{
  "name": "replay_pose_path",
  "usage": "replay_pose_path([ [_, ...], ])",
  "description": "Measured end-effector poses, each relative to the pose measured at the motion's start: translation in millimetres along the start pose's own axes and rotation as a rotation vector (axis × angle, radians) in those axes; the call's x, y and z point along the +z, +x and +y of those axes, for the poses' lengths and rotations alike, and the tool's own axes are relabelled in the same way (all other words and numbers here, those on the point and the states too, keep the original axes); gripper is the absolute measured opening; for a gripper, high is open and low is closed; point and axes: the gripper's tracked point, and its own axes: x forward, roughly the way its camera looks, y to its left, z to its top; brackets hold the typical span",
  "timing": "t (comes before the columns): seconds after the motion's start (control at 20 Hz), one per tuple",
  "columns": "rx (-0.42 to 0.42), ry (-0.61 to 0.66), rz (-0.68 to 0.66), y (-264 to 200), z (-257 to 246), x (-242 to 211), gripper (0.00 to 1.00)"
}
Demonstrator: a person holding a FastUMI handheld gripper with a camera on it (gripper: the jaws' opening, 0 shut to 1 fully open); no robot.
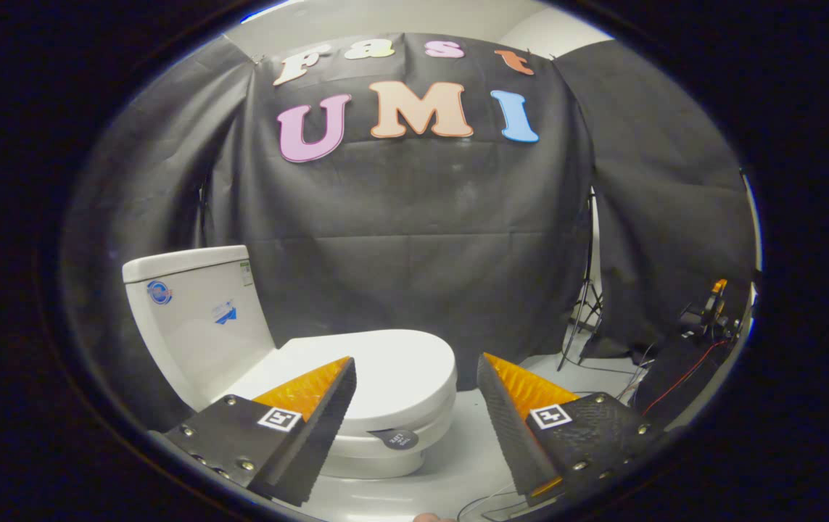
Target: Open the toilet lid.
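A white toilet stands ahead and left of my fingers, its lid point(392, 370) lying flat and closed on the seat. The tank point(193, 319) rises behind it at the left. My gripper point(414, 362) hovers above and in front of the bowl, fingers wide apart with nothing between them. The left finger point(312, 413) overlaps the lid's near left part in the view; the right finger point(523, 413) sits off the lid's front rim, over the floor. A small dark tag point(394, 438) hangs at the bowl's front.
Black cloth walls close the booth behind and to the right. A tripod stand point(584, 312) and cables point(675, 377) with some equipment point(708, 312) lie on the pale floor point(458, 464) to the right of the toilet.
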Motion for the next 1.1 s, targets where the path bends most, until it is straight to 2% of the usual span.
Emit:
replay_pose_path([
  [0.1,0.020,0.014,0.021,14,3,-9,0.99],
  [0.25,-0.007,0.030,0.071,34,-4,-27,0.99],
  [0.6,-0.058,0.164,0.253,66,-7,-92,0.99],
  [0.8,-0.067,0.300,0.360,73,1,-124,0.99],
  [0.9,-0.091,0.364,0.399,76,-5,-138,0.94],
  [1.1,-0.113,0.503,0.474,73,-6,-162,0.94],
])
